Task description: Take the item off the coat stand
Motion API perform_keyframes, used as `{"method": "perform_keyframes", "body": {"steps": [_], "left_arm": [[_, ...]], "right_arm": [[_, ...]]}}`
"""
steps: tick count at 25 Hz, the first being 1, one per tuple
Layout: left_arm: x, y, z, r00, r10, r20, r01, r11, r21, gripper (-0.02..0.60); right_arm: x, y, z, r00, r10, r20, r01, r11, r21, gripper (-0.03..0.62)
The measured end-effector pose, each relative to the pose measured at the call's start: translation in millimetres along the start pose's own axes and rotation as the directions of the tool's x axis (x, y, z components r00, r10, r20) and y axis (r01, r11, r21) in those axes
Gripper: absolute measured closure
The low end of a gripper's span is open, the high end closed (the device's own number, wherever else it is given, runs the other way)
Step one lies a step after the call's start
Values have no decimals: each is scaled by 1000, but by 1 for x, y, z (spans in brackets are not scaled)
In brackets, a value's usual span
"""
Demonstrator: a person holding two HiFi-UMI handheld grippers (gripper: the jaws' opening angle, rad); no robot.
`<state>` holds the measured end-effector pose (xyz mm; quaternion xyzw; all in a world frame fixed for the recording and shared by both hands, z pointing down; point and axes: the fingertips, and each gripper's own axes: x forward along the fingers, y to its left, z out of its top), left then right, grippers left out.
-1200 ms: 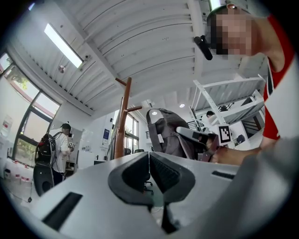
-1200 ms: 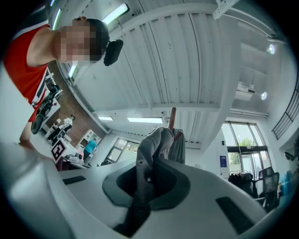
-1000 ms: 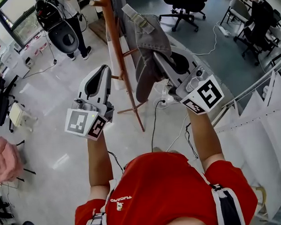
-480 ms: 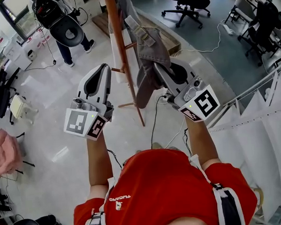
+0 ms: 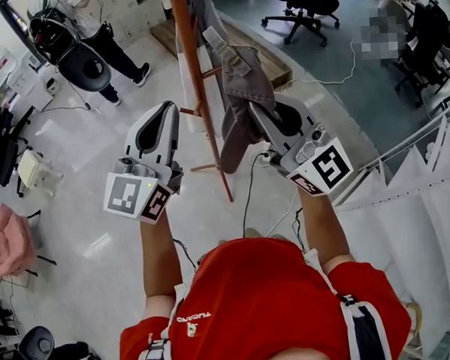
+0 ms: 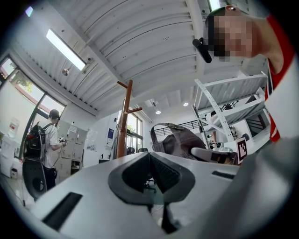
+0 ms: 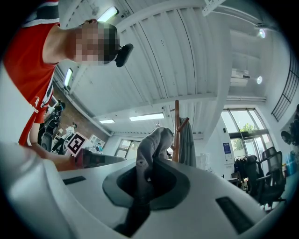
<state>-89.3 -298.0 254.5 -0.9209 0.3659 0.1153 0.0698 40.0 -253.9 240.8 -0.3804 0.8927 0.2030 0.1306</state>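
A wooden coat stand (image 5: 195,87) rises ahead of me, also seen in the left gripper view (image 6: 124,122) and the right gripper view (image 7: 176,131). A grey fabric item (image 5: 243,73) with a strap hangs just right of the pole, held up beside it. My right gripper (image 5: 254,95) is shut on its lower fold, and the cloth (image 7: 154,142) runs down between the jaws (image 7: 147,176). My left gripper (image 5: 168,113) hovers left of the pole, shut and holding nothing (image 6: 150,161); from there the grey item (image 6: 180,139) shows to the right.
Another grey garment (image 7: 188,142) still hangs on the stand. A person with a black backpack (image 5: 79,48) stands at the back left. Office chairs (image 5: 300,2) are behind, white racks (image 5: 428,187) to the right, a pink seat (image 5: 7,251) to the left, cables (image 5: 248,189) on the floor.
My right gripper has sunk slightly with the grey item still in it. The left gripper has stayed in place. The person with the backpack has walked left across the background.
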Motion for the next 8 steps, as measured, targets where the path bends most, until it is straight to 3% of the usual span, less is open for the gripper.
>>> {"method": "perform_keyframes", "body": {"steps": [8], "left_arm": [[8,3,0,1000,0,-12,0,1000,-4,569]], "right_arm": [[3,-10,1,1000,-9,0,9,1000,8,560]]}}
